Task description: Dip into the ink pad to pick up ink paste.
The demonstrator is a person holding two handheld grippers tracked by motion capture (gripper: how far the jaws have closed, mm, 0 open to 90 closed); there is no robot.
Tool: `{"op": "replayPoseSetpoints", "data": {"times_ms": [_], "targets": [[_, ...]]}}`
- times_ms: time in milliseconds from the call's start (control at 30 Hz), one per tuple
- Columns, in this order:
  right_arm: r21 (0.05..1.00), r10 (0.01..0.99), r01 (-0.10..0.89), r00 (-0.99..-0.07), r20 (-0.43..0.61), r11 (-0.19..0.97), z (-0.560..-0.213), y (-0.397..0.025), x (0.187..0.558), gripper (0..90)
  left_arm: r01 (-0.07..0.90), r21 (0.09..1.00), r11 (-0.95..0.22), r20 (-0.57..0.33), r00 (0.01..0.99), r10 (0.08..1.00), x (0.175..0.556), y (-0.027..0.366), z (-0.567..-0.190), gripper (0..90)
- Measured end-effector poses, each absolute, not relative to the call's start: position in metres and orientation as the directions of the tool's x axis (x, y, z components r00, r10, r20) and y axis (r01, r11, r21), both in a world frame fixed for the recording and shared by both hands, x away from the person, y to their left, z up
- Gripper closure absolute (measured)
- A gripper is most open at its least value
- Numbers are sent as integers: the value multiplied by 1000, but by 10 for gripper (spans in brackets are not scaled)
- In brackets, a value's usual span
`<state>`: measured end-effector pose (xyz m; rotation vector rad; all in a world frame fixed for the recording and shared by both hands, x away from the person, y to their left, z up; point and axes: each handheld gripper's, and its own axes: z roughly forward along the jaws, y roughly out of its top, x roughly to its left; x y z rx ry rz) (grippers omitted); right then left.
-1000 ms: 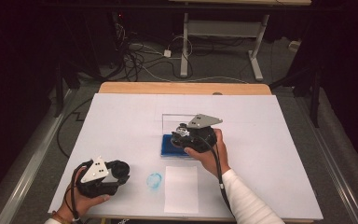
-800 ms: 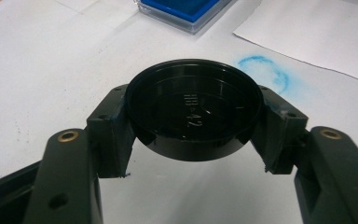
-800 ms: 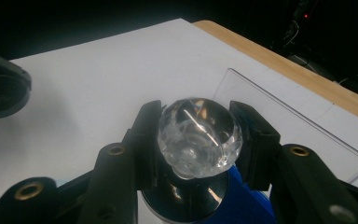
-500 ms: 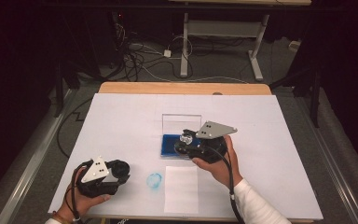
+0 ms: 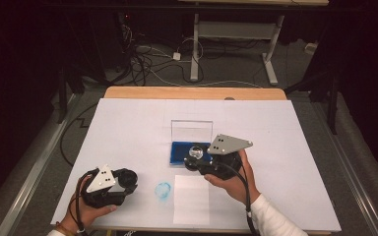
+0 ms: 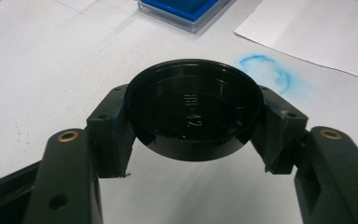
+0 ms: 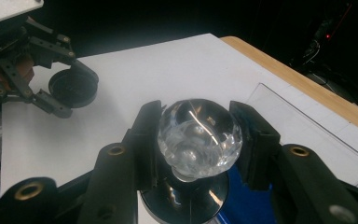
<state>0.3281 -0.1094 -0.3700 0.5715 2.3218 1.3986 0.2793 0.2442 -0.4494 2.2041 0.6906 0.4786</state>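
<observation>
Right gripper (image 7: pixel 193 140): jaws closed on the clear round knob (image 7: pixel 199 135) of a stamp, held over the blue ink pad (image 5: pixel 189 152) mid-table.
Left gripper (image 6: pixel 193 130): jaws clamped on a black round cap (image 6: pixel 193 109), near the table's front left.
Blue ring mark (image 5: pixel 163 191): on the white sheet, between the grippers.
Paper slip (image 5: pixel 191 199): just right of the mark.

A white sheet covers the wooden worktop (image 5: pixel 192 92), and a smaller loose white paper rectangle (image 5: pixel 191 199) lies near its front edge. Just left of that paper sits a smudged blue ring-shaped ink mark (image 5: pixel 163 190) (faint, uneven in outline). Beyond the worktop, tangled black cables (image 5: pixel 142 59) lie on the grey floor beside a white metal table frame (image 5: pixel 234 37).
</observation>
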Motion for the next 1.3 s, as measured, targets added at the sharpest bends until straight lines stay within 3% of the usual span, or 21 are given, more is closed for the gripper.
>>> {"op": "replayPoseSetpoints", "data": {"times_ms": [1300], "targets": [[854, 435, 143, -894, -105, 499, -404, -103, 296, 571, 316, 766, -560, 128, 778, 615, 277, 244, -447, 365]]}}
